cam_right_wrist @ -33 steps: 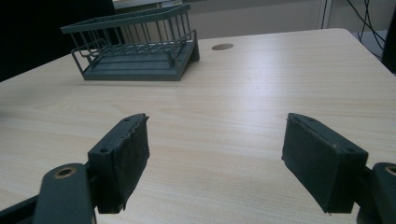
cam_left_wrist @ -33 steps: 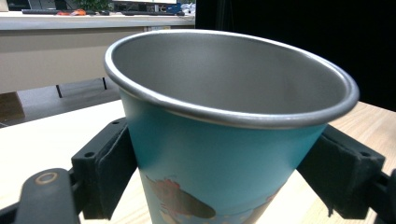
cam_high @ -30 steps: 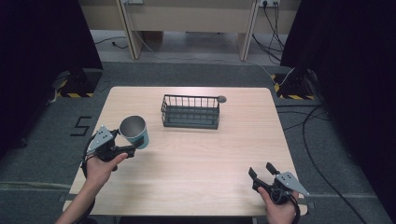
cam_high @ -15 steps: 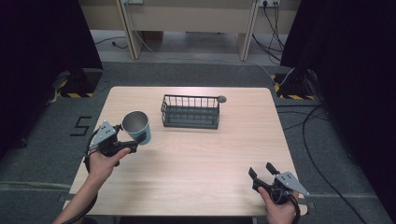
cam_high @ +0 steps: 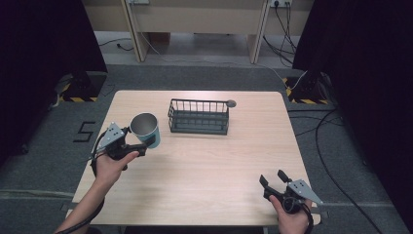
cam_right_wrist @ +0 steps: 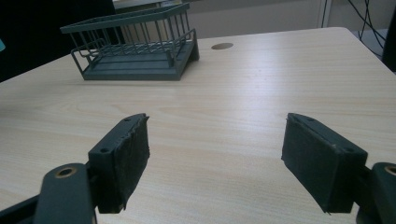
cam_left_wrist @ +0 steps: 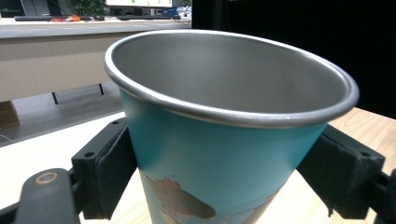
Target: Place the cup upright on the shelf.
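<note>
We have the cup (cam_high: 144, 127) clamped in our left tool (cam_high: 141, 141), a jaw pad pressed on each side of its teal wall below the steel rim, as the left gripper view (cam_left_wrist: 224, 140) shows plainly. It sits upright or nearly so, raised above the left part of the surface (cam_high: 204, 170), just to the left of the wire basket (cam_high: 198, 117) and apart from it. We judge the step in hand to be carrying the cup over to that basket and setting it inside. To do it well, we should keep the cup level, lift it high enough for its base to pass over the near rail, and bring it down in the middle of the basket floor, away from the wires. We should let go only once the base rests flat, then draw the jaws straight back so neither pad drags the cup over. Our right tool (cam_high: 275, 179) rests near the front right corner with its jaws spread wide and nothing between them, well clear of the path.
</note>
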Motion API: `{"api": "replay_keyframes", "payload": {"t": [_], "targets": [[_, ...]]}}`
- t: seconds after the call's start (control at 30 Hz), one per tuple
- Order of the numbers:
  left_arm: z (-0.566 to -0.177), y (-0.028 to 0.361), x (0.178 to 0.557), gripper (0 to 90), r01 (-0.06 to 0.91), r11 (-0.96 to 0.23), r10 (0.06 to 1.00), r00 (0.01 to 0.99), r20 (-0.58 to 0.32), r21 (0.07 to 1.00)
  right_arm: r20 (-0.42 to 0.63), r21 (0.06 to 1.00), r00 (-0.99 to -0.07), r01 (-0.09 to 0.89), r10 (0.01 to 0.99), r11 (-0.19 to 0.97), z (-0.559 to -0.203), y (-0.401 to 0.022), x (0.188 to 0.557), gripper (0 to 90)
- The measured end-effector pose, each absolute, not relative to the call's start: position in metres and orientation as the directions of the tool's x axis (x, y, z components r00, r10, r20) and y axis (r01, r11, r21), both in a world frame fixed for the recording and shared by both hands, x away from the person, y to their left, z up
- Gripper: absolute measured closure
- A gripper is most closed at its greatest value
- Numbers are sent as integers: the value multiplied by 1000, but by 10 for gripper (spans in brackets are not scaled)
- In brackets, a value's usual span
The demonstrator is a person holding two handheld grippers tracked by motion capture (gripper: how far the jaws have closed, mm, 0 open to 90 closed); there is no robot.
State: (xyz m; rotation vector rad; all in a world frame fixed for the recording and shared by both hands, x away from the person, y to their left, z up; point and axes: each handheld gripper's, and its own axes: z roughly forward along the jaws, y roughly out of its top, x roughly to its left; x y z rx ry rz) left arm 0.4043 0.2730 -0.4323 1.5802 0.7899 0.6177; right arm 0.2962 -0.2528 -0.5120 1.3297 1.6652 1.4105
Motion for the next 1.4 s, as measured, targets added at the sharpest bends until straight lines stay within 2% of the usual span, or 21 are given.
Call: {"api": "replay_keyframes", "payload": {"t": [1.4], "targets": [[-417,248,434,154,132,-70,766,643,-31,989,170,946,-337,319,926,-58,-513,-253,297,239]]}}
